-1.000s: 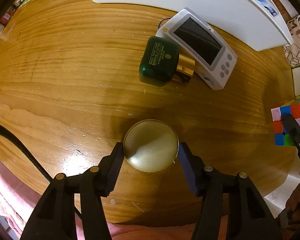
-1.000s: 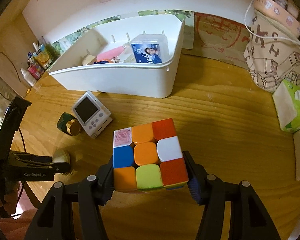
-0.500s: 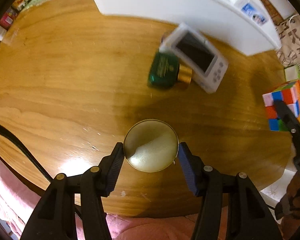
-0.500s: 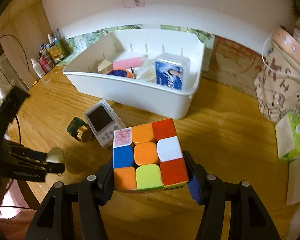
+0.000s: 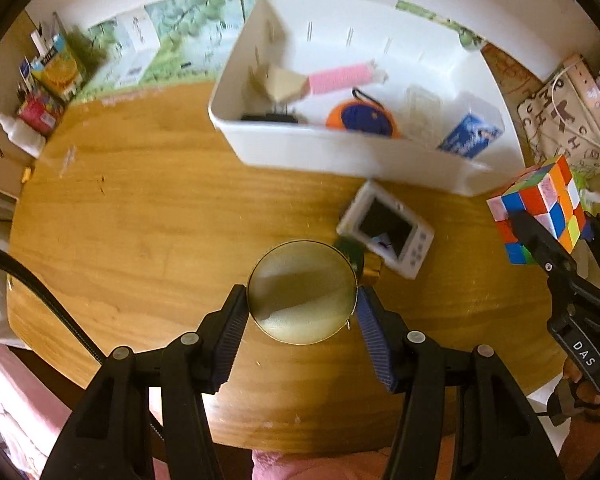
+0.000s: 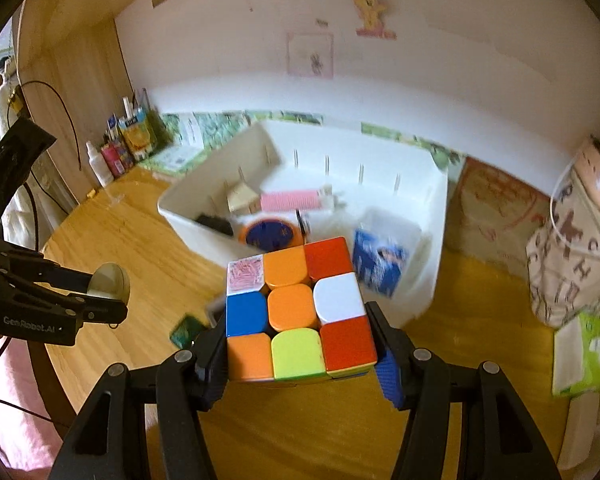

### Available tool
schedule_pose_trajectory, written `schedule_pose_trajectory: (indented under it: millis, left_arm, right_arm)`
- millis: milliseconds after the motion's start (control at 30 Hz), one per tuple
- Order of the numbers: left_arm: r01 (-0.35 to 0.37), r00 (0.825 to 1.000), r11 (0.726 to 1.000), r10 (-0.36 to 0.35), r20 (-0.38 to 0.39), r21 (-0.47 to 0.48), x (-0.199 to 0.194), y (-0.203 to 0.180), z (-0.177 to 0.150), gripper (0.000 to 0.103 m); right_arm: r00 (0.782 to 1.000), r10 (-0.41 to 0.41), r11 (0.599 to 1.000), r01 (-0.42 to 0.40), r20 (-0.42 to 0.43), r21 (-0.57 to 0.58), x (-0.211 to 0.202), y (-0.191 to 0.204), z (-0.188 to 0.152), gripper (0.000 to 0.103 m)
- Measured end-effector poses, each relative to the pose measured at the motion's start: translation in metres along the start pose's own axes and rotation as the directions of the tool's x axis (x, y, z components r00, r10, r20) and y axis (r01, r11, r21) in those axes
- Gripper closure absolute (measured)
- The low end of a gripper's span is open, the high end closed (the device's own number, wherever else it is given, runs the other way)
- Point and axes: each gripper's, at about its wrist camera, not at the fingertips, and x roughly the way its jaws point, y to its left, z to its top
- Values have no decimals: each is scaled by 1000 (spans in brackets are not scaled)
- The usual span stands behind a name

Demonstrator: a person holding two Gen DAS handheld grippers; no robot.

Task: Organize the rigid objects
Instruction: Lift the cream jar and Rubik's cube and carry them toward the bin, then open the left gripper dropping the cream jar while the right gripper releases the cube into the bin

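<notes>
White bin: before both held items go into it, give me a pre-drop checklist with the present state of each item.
1. Left gripper grips the round gold disc on both sides: ok.
2. Right gripper clamps the puzzle cube squarely: ok.
3. White bin is open on top: ok.
4. Free floor space in the bin: cannot tell; a pink roll, an orange and blue round item and a blue packet already lie in it, and the picture is blurred.
5. Held items are above the bin: not ok; both hang over the wooden table, short of the near wall.
6. The grippers are apart from each other: ok.
</notes>
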Motion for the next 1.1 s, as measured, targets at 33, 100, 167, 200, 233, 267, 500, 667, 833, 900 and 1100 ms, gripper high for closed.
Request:
schedule_pose_trajectory:
  millis: [33, 100, 167, 200, 233, 267, 500, 667, 833, 900, 1100]
  left_arm:
    - [0, 1000, 1000, 0, 5, 1, -2, 1, 3, 44]
    - [6, 1000, 1000, -7, 18, 7, -9, 0, 10, 44]
    - [5, 999, 1000, -6, 35, 13, -12, 2, 23, 44]
    - [5, 999, 1000, -5, 46, 15, -13, 4, 29, 44]
    - [5, 998, 1000, -6, 55, 17, -11, 4, 34, 44]
    - [7, 998, 1000, -9, 68, 20, -12, 7, 41, 44]
    - [26, 988, 999, -30, 149, 29, -22, 10, 76, 44]
    - [88, 980, 995, -93, 177, 34, -23, 10, 98, 44]
    - [115, 957, 991, -131, 259, 74, -22, 5, 115, 44]
    - [141, 945, 985, -163, 285, 96, -21, 2, 121, 44]
    - [186, 912, 974, -221, 346, 131, -10, -5, 132, 44]
  right_arm:
    - [1000, 1, 1000, -1, 7, -1, 1, 1, 4, 42]
    - [1000, 2, 1000, -2, 23, 1, 3, 2, 12, 42]
    - [999, 3, 1000, -3, 37, 9, 5, 2, 20, 42]
    - [999, 1, 1000, -1, 46, 15, 7, 1, 25, 42]
    - [998, -1, 1000, 0, 55, 20, 8, 0, 29, 42]
    - [998, -2, 1000, 1, 62, 24, 9, 0, 32, 42]
    - [995, -23, 997, 16, 95, 70, 27, -7, 55, 42]
    - [993, -39, 996, 30, 108, 83, 42, -10, 64, 42]
    - [992, -20, 993, 5, 121, 120, 60, -16, 65, 42]
    - [993, -17, 991, 2, 114, 135, 67, -18, 65, 42]
    - [995, -12, 986, -5, 100, 167, 84, -26, 61, 42]
